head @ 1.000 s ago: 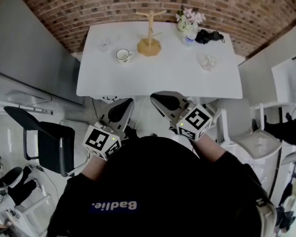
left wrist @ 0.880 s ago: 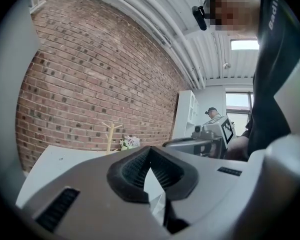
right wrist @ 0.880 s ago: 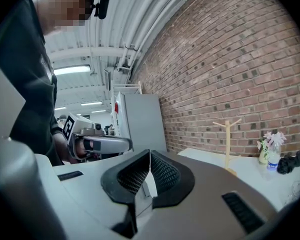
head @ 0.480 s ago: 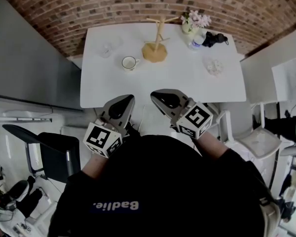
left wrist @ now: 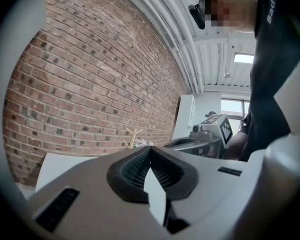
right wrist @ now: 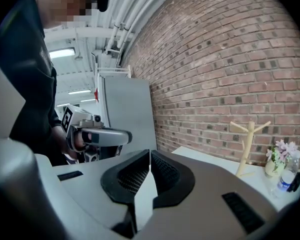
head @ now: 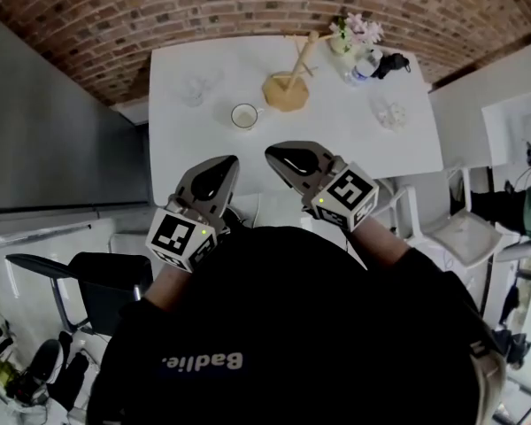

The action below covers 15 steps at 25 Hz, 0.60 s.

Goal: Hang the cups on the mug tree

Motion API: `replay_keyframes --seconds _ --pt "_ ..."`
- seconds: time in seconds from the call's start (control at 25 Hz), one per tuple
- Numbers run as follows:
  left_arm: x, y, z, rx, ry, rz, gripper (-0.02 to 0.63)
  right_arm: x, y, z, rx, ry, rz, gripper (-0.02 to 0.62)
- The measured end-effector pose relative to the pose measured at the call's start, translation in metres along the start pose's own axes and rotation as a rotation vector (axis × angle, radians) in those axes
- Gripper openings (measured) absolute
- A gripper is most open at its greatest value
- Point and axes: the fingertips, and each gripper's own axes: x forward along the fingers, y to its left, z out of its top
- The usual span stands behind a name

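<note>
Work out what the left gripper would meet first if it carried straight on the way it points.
Likely the white cup, with the mug tree just beyond; height is unclear, so the left gripper might pass over the cup.

A white tabletop stood against a red brick wall. At its far right corner there were pink flowers in a small vase. A clear bottle stood just beside them, and a black thing lay next to the bottle. A white chair stood near the tabletop's right side. A black chair was on the floor at the left. A big grey panel ran along the left. White pipes ran along the ceiling, and a long light glowed up there.
</note>
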Motion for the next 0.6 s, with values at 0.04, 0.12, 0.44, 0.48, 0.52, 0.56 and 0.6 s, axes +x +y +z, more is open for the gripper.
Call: replay_keyframes --seconds 0.04,0.12,0.44,0.48,0.52,0.56,0.6 --pt "-0.001 0.005 0.0 -0.002 0.0 -0.012 0.003 0.007 -0.002 0.0 -0.006 0.008 -0.011 0.032" --pt "-0.002 0.018 0.0 -0.004 -0.007 -0.03 0.003 0.021 -0.008 0.0 -0.011 0.018 -0.037 0.032" --pt "0.004 0.05 -0.009 -0.011 -0.017 -0.059 0.003 0.053 -0.028 -0.014 -0.043 0.083 -0.101 0.032" --pt "0.006 0.053 -0.009 -0.011 -0.014 -0.062 0.003 0.056 -0.032 -0.017 -0.056 0.1 -0.107 0.032" --pt "0.008 0.056 -0.009 -0.011 -0.012 -0.063 0.003 0.059 -0.036 -0.022 -0.066 0.12 -0.111 0.032" --pt "0.009 0.058 -0.009 -0.01 -0.011 -0.062 0.003 0.063 -0.039 -0.028 -0.074 0.141 -0.112 0.034" --pt "0.01 0.061 -0.009 -0.01 -0.012 -0.058 0.003 0.066 -0.043 -0.034 -0.082 0.162 -0.112 0.034"
